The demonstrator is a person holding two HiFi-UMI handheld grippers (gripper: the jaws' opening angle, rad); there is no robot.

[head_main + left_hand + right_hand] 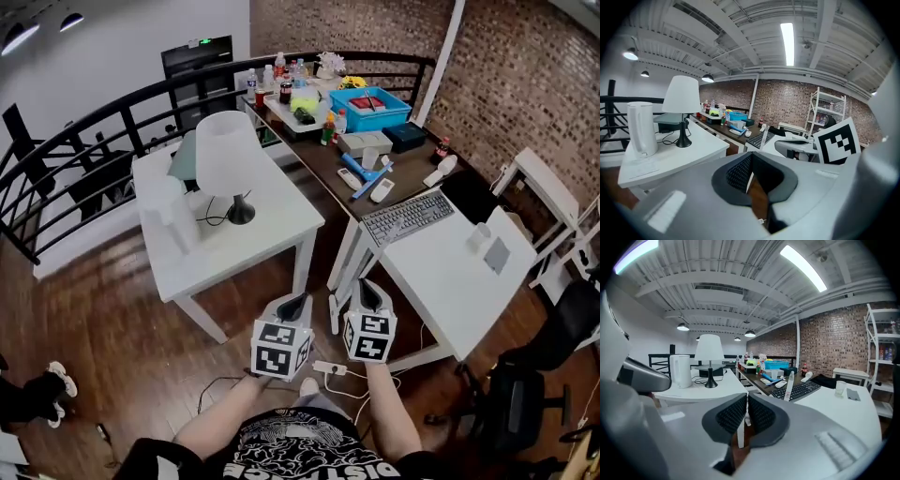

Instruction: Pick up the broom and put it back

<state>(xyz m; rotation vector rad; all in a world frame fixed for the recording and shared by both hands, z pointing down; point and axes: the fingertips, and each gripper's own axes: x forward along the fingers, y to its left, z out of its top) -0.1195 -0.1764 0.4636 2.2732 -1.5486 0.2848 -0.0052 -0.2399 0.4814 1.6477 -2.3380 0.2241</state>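
Note:
A slim white handle (364, 272), possibly the broom's, leans in the gap between the two white tables; its lower end is hidden behind my grippers. It also shows as a white stick (790, 386) by the keyboard and as a white stick (765, 138) ahead of the left jaws. My left gripper (296, 300) (750, 162) and right gripper (365, 286) (746, 404) are held side by side in the air above the wooden floor, short of the tables. Both are shut with nothing between the pads.
A white table (281, 230) on the left carries a lamp (227, 155) and a kettle (174, 214). A white desk (450, 281) with a keyboard (409, 216) is on the right, a cluttered dark desk (412, 167) behind it. A power strip (330, 367) and cables lie on the floor. An office chair (525, 394) is at the lower right.

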